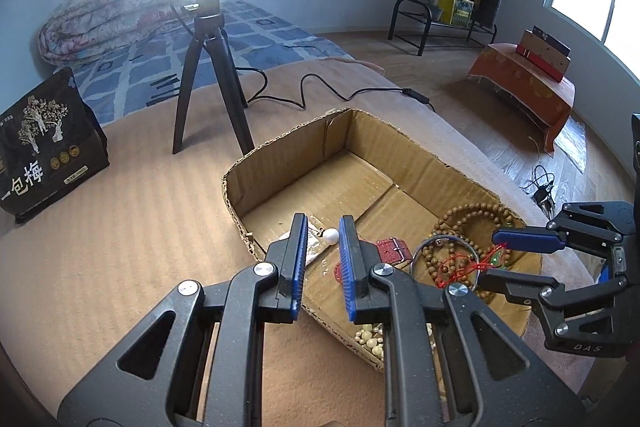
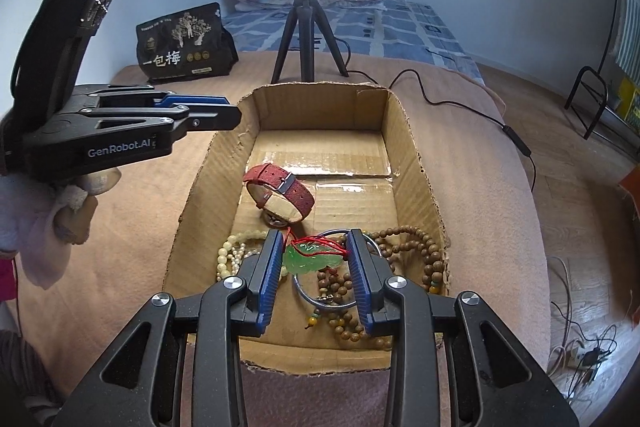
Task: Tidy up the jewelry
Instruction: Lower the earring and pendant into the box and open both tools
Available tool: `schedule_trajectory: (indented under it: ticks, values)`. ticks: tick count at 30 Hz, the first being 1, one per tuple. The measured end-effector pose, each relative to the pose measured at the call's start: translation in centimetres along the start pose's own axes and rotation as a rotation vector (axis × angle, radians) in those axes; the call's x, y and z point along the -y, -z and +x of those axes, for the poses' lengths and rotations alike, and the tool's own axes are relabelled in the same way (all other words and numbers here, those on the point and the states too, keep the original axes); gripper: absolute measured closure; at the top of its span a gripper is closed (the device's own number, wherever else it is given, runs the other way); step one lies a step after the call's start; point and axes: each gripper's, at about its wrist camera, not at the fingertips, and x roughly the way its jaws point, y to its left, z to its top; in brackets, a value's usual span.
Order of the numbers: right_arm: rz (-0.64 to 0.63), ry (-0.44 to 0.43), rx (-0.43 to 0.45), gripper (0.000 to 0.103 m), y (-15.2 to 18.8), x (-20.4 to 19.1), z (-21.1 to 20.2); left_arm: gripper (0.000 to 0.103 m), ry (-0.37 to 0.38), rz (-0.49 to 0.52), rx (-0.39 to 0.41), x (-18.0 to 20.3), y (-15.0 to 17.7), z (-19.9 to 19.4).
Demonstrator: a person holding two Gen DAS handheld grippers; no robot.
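An open cardboard box (image 2: 408, 155) (image 1: 280, 163) sits on the tan padded table. Inside lie a red-strap watch (image 2: 280, 193) (image 1: 394, 249), brown wooden bead strings (image 2: 428, 251) (image 1: 464, 223), a metal bangle (image 2: 324, 301), cream pearl beads (image 2: 230, 251) (image 1: 370, 339) and a green jade pendant on red cord (image 2: 310, 258). My right gripper (image 2: 312, 263) (image 1: 494, 259) is open, its fingers either side of the pendant above the box's near end. My left gripper (image 1: 322, 247) (image 2: 232, 111) is open and empty over the box's left wall; a white bead (image 1: 331, 235) lies beyond its tips.
A black tripod (image 2: 306, 39) (image 1: 212, 83) with a bright ring light stands behind the box, its cable (image 2: 516, 143) trailing right. A black printed bag (image 2: 184, 45) (image 1: 44, 147) stands at the back left. A bed, clothes rack and low orange table lie beyond.
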Motion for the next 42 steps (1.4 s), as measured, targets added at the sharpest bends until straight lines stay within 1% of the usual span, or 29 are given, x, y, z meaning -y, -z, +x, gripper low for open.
schedule_trajectory:
  ticks: [18, 20, 21, 22, 23, 24, 27, 30, 33, 42]
  values:
    - [0.01, 0.018, -0.009, 0.072, 0.0, -0.1, 0.4, 0.088, -0.038, -0.015, 0.01, -0.3, -0.3, -0.2]
    - [0.012, 0.029, -0.013, 0.066, -0.1, -0.1, 0.5, 0.088, -0.041, -0.015, 0.01, -0.2, -0.3, -0.2]
    - [0.014, 0.037, -0.011, 0.054, -0.1, -0.2, 0.5, 0.083, -0.044, -0.016, 0.011, -0.2, -0.3, -0.2]
    - [0.019, 0.05, -0.003, 0.04, 0.0, -0.2, 0.4, 0.069, -0.046, -0.018, 0.013, -0.2, -0.3, -0.2]
    - [0.024, 0.057, 0.006, 0.035, 0.0, -0.2, 0.2, 0.062, -0.048, -0.022, 0.018, -0.3, -0.2, -0.3]
    - [0.029, 0.06, 0.015, 0.033, 0.0, -0.1, 0.1, 0.055, -0.052, -0.025, 0.028, -0.3, -0.2, -0.5]
    - [0.047, 0.06, 0.014, 0.033, -0.1, 0.0, 0.0, 0.055, -0.051, -0.033, 0.034, -0.4, -0.2, -0.7]
    - [0.046, 0.083, 0.008, 0.033, 0.0, 0.0, -0.1, 0.055, -0.056, -0.033, 0.038, -0.4, -0.2, -1.0]
    - [0.05, 0.087, 0.011, 0.033, 0.0, -0.1, -0.3, 0.055, -0.059, -0.033, 0.041, -0.3, -0.2, -1.3]
    - [0.05, 0.1, 0.024, 0.033, -0.3, -1.0, -1.7, 0.055, -0.073, -0.025, 0.06, 0.2, -0.3, -3.3]
